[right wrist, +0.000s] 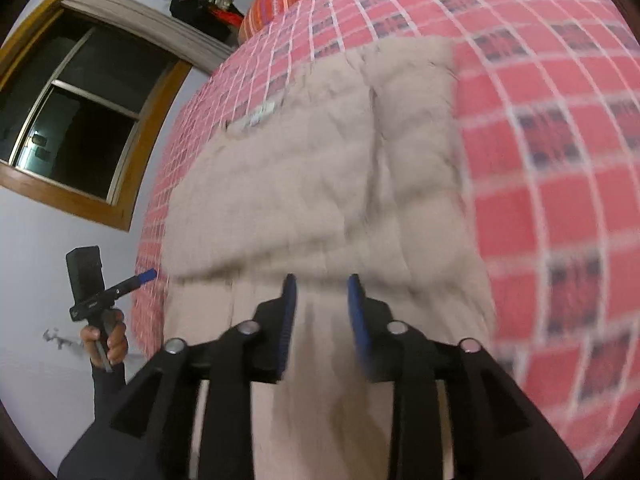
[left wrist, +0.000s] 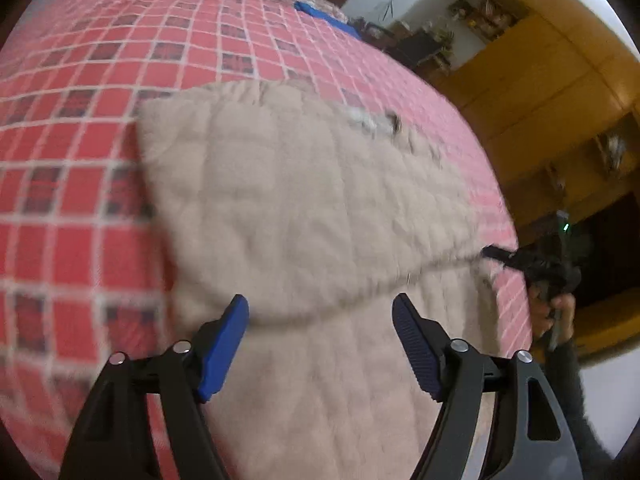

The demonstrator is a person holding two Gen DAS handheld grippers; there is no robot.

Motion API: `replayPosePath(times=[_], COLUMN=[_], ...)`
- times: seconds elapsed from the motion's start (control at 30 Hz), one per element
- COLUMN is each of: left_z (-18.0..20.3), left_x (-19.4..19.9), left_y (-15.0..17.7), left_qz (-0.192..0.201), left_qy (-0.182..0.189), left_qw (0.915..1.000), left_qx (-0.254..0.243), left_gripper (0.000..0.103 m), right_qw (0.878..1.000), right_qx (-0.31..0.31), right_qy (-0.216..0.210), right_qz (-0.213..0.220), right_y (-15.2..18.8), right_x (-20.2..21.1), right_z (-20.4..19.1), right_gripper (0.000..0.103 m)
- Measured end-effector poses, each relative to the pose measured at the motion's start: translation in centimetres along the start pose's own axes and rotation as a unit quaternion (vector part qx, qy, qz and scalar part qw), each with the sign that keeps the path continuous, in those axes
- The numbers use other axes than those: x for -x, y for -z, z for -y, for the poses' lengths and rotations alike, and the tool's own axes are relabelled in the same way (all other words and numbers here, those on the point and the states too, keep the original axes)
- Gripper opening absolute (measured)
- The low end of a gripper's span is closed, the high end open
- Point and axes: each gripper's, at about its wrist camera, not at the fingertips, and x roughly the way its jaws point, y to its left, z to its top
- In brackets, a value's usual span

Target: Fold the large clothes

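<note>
A large beige quilted garment lies on the bed with its upper part doubled over the lower part, and a white label shows near its far edge. My left gripper hovers over the fold line, open wide with nothing between its blue pads. In the right wrist view the garment runs away from me, with a seam down its middle. My right gripper is above its near part, open with a narrower gap that holds nothing. Each view shows the other gripper held by a hand beyond the bed's edge.
A red checked bedspread covers the bed. A striped pillow lies at the head, and a blue item at the far side. Wooden cabinets stand beyond one edge. A window is in the wall beyond the other.
</note>
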Motion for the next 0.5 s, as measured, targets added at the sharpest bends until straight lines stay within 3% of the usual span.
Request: replayPosePath(times=[0.07,0.17,0.33,0.5], left_z=[-0.6,-1.7,-4.4,-5.1], left_x=[1.5,3.4,6.0,6.2], left_y=[2.9,6.9,13.4,18.7], left_qz=[-0.028,-0.058,-0.076,-0.091], left_qy=[-0.013,-0.030,-0.014,0.013], left_qw=[0.9995,0.9978,0.9968,0.9951], left_qx=[-0.006,-0.011,0.020,0.035], left_gripper=[0.079,0.079,0.079,0.079], right_qw=[1.000,0.998,0.997,0.994], right_qx=[-0.003,0.004,-0.006,-0.033], right_qy=[0.006,0.028,0.029,0.009], right_qz=[-0.020,-0.051,-0.070,-0.100], right_y=[2.1,6.0,12.4,17.9], right_x=[1.7,4.3,8.3,8.4], right_z=[0.9,2.2,4.1,6.0], right_gripper=[0.050,0.056,0.064,0.066])
